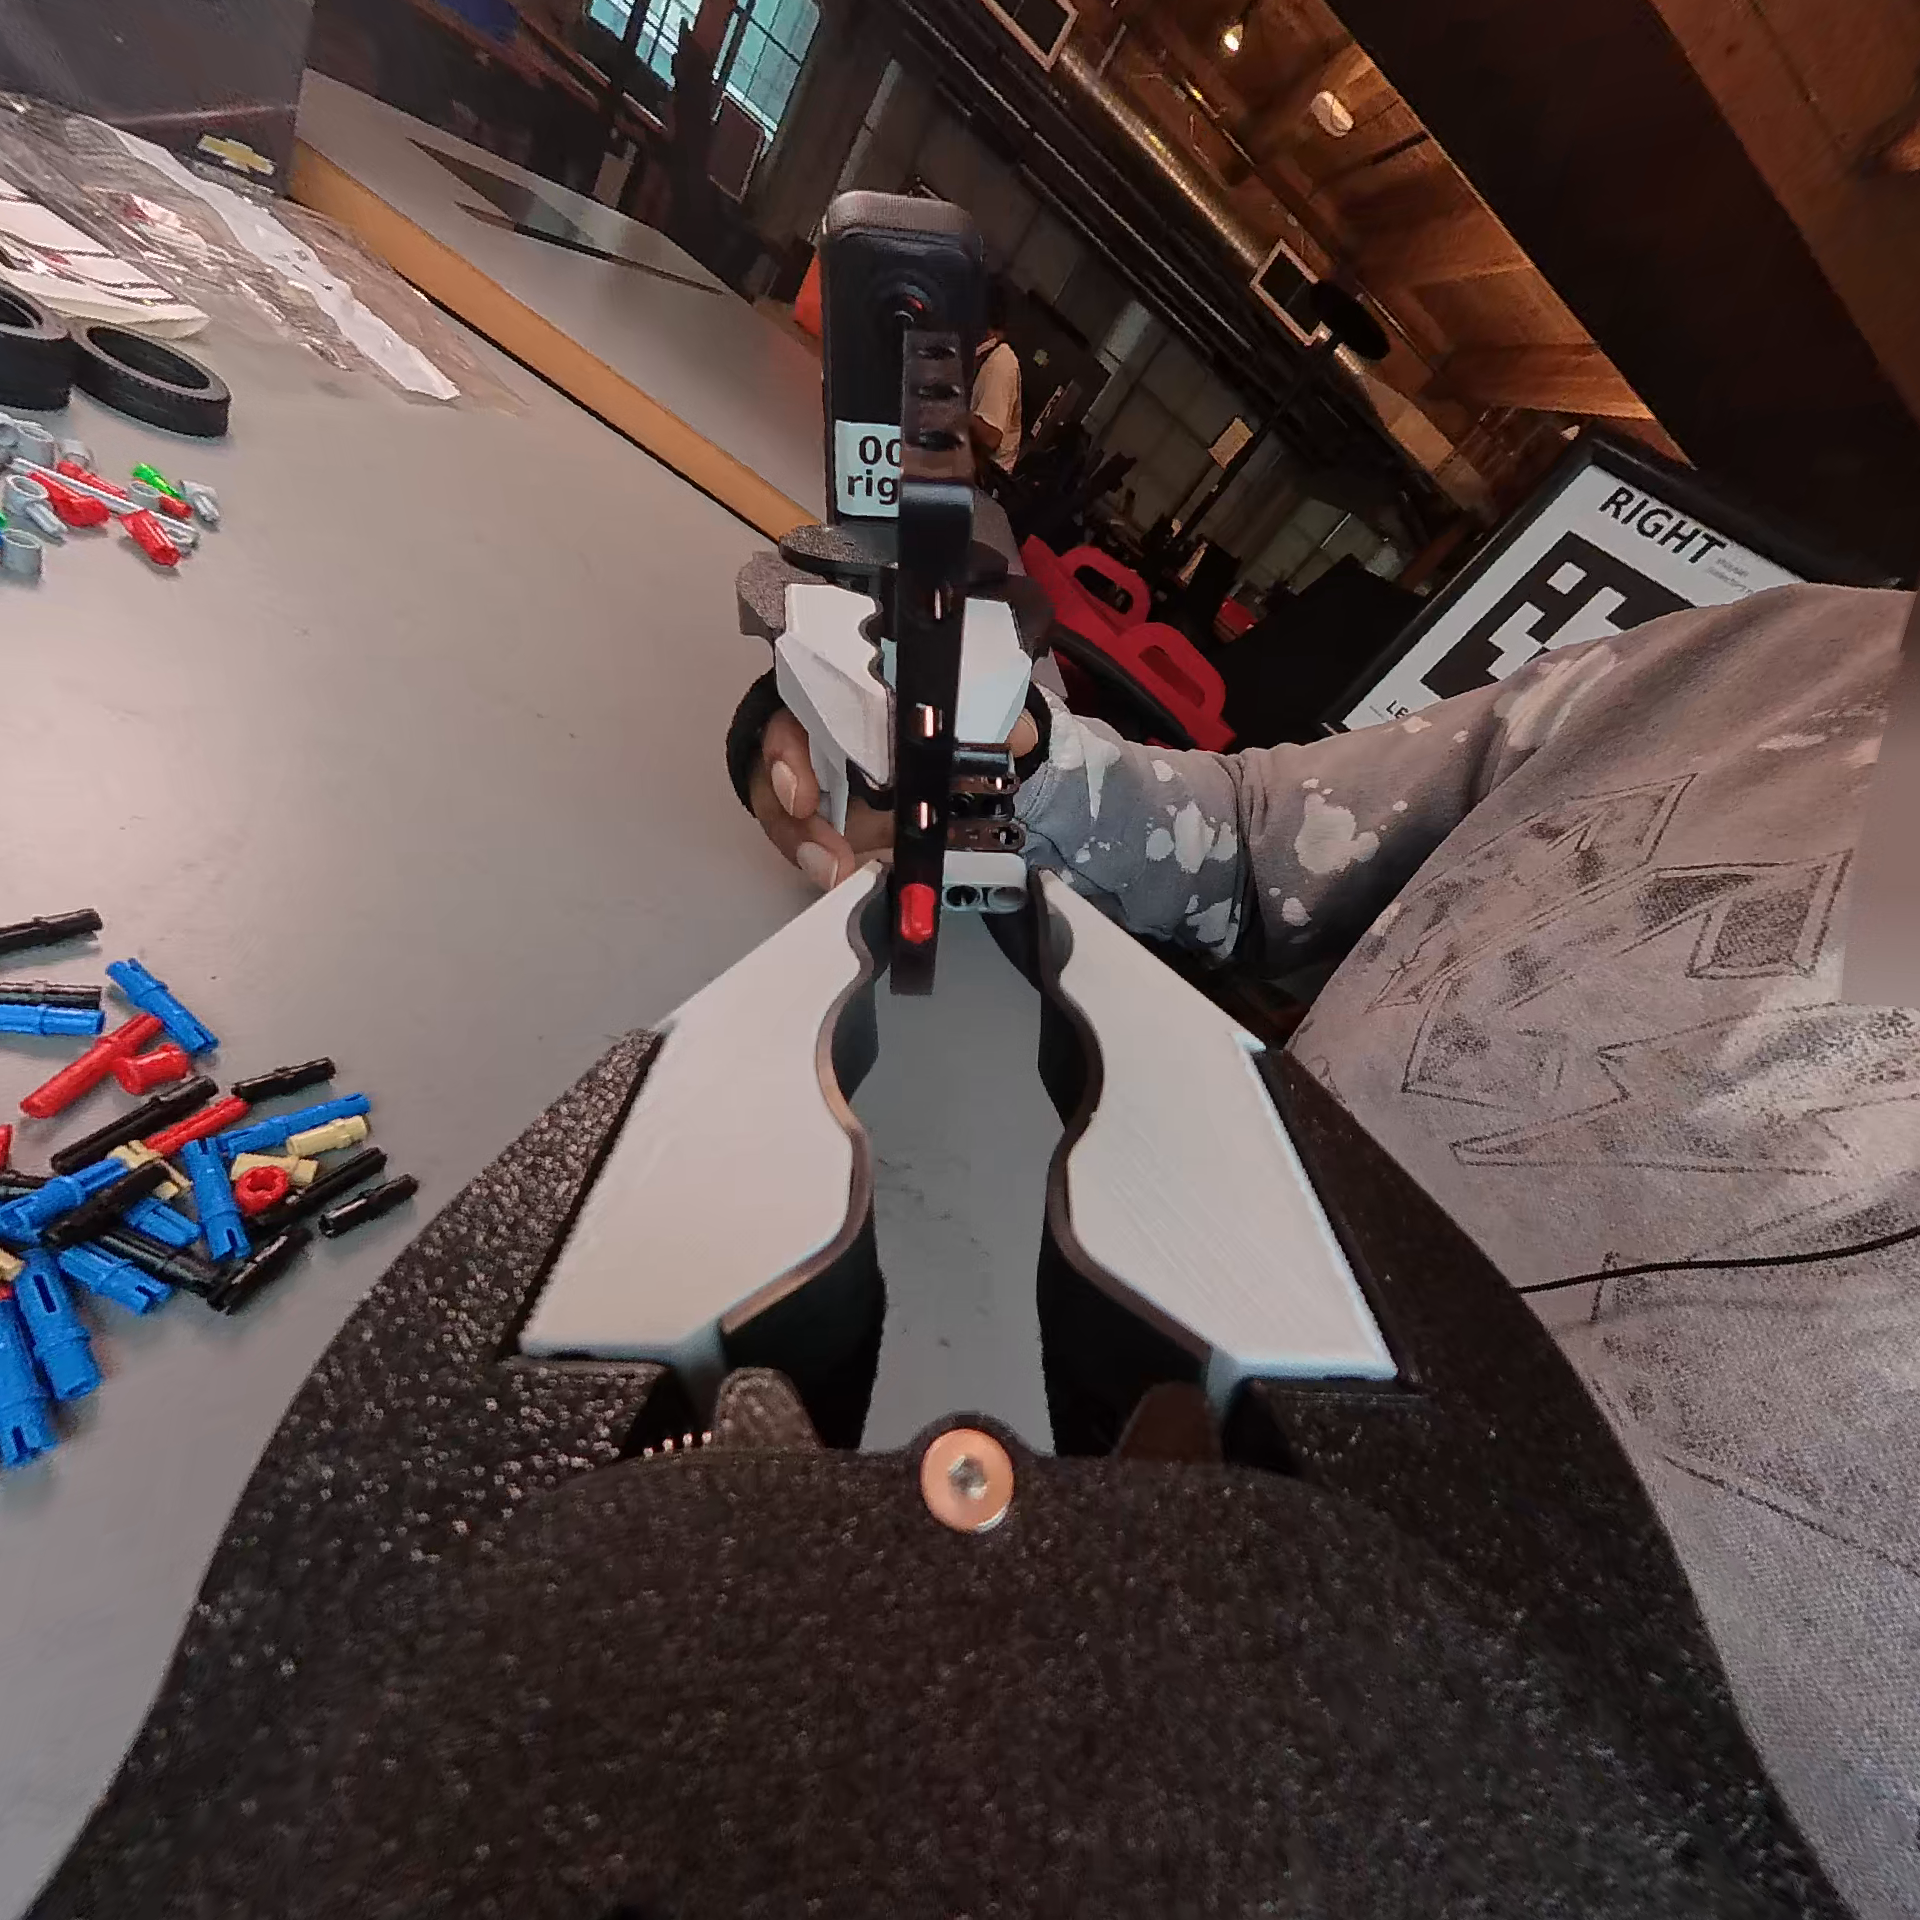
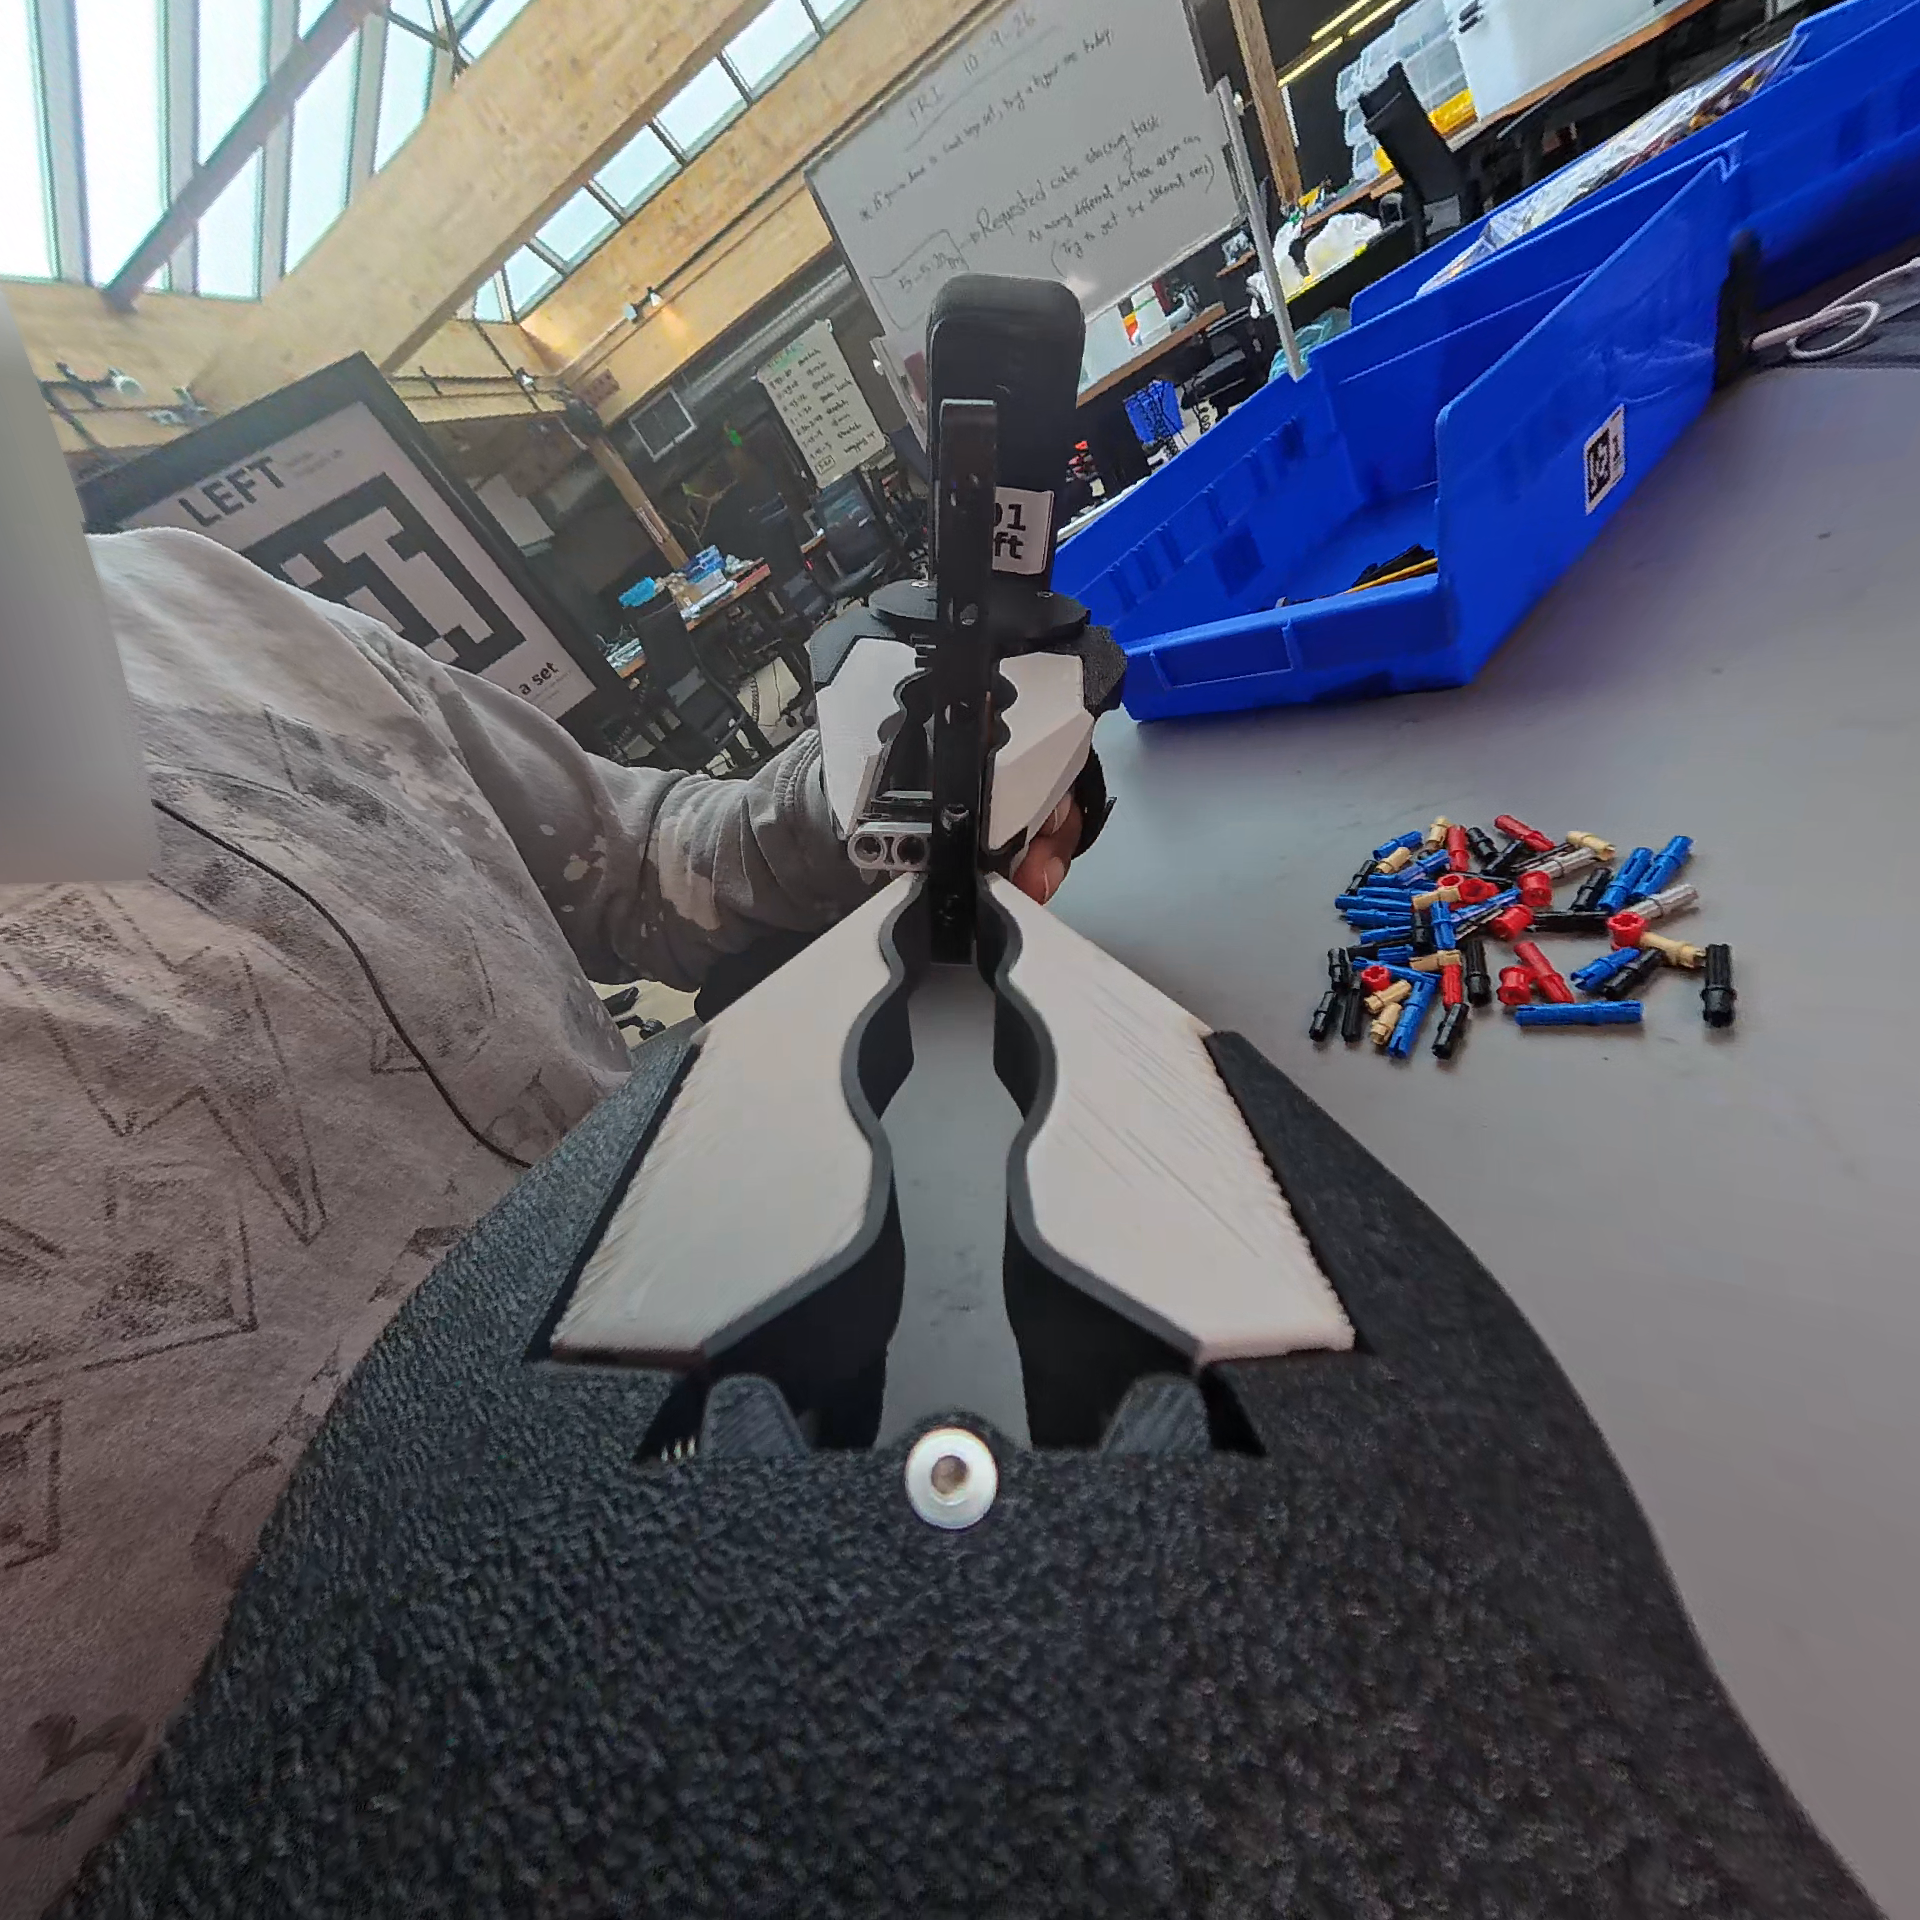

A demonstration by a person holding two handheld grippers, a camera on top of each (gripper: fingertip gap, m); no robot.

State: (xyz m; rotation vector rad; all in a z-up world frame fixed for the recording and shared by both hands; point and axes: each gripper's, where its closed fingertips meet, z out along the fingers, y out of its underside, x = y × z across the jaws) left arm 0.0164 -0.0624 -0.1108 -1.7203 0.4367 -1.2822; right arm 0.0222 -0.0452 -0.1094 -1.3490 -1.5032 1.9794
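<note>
A long black beam with holes (image 1: 920,665) stands upright between my two grippers, which face each other. A red pin (image 1: 914,914) sits near its lower end, and black connectors and a short grey beam (image 1: 985,896) stick out to one side. My left gripper (image 1: 956,888) is closed around the beam's lower end and the grey beam. My right gripper (image 2: 948,894) is shut on the black beam (image 2: 961,582). The grey beam (image 2: 888,847) shows at the far left gripper (image 2: 951,748). The right gripper also shows in the left wrist view (image 1: 904,675).
A pile of blue, black, red and tan pins (image 1: 156,1174) (image 2: 1507,935) lies on the grey table (image 2: 1558,1299). Black tyres (image 1: 156,384), small grey and red parts (image 1: 94,509) and plastic bags (image 1: 312,281) lie farther off. Blue bins (image 2: 1455,468) stand at the back. A person's grey sleeve (image 1: 1351,831) is close by. My left and right fingertips are right by each other.
</note>
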